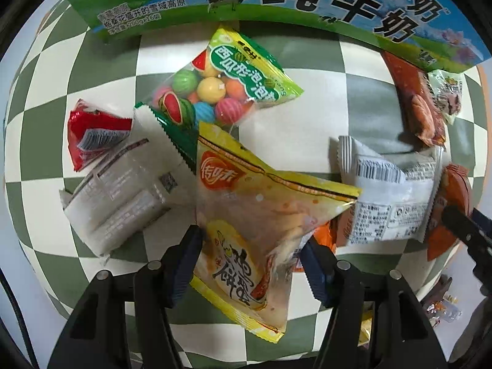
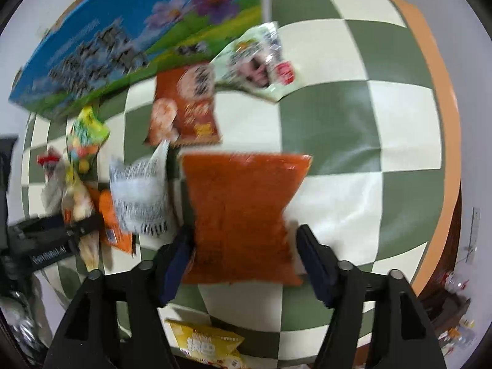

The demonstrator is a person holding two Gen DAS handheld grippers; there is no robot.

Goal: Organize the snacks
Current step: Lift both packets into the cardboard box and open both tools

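My left gripper point(image 1: 250, 246) has its jaws on both sides of a yellow and clear snack bag point(image 1: 261, 215), which is pinched between the pads above the checkered cloth. My right gripper point(image 2: 243, 243) is closed on an orange snack bag point(image 2: 243, 215) that is blurred by motion. Around them lie a bag of coloured gum balls point(image 1: 227, 89), a white wrapper point(image 1: 123, 190), a red packet point(image 1: 92, 132), a grey-white packet point(image 1: 387, 196) and a brown snack bag point(image 2: 184, 107). A milk carton box point(image 1: 307, 3) stands at the back.
A pale green packet point(image 2: 258, 64) lies by the box's right end. A yellow packet point(image 2: 209, 344) lies near the cloth's front edge. The table's orange rim point(image 2: 436, 123) curves along the right. The left gripper shows in the right wrist view point(image 2: 61, 236).
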